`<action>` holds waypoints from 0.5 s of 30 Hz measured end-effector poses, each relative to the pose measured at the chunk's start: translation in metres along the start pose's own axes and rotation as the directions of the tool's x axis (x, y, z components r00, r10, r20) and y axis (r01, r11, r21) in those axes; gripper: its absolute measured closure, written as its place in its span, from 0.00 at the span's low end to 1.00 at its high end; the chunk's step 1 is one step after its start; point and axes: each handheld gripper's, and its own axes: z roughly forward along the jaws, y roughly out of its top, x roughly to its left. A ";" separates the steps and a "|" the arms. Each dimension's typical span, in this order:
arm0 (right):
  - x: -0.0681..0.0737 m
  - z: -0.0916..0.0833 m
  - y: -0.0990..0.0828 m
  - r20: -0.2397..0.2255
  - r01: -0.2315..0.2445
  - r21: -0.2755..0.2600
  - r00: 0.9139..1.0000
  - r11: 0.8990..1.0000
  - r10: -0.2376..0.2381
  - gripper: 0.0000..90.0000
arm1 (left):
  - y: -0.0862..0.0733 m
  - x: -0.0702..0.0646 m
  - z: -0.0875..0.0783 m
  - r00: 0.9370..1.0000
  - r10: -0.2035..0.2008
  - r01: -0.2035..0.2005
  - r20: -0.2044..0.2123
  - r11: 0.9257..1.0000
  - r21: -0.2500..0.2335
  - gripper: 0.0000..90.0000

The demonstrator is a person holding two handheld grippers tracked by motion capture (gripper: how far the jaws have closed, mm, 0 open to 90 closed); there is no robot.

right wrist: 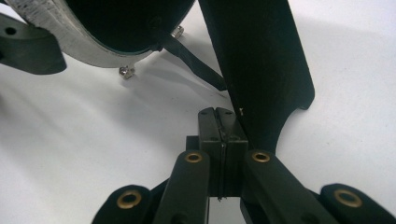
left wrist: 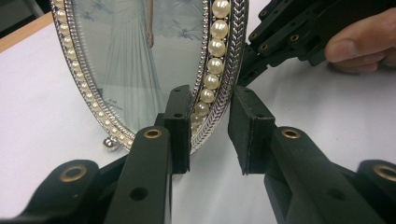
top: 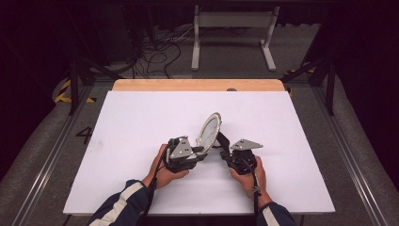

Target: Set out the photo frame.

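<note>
Currently, your left gripper straddles the oval pearl-rimmed silver picture frame edge unclamped, while your right gripper sits shut beside its black back stand.

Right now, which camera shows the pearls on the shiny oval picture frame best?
The left gripper view: the silver oval picture frame with pearl beads is close, each pearl distinct. The high view shows the frame small, its pearls just a pale rim. The right gripper view shows the frame's dark back, no pearls.
</note>
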 end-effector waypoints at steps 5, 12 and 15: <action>-0.003 0.001 0.000 0.011 -0.007 0.002 1.000 1.000 0.007 1.00 | -0.001 0.002 -0.009 1.000 -0.004 0.004 0.018 1.000 -0.021 0.78; -0.009 0.000 -0.001 0.019 -0.025 -0.001 1.000 1.000 0.025 1.00 | -0.008 0.007 -0.035 1.000 0.007 -0.007 -0.020 1.000 -0.006 0.75; -0.007 -0.003 -0.001 0.008 -0.024 -0.019 1.000 1.000 0.025 0.96 | -0.018 0.012 -0.048 0.999 -0.004 0.005 -0.047 1.000 0.022 0.73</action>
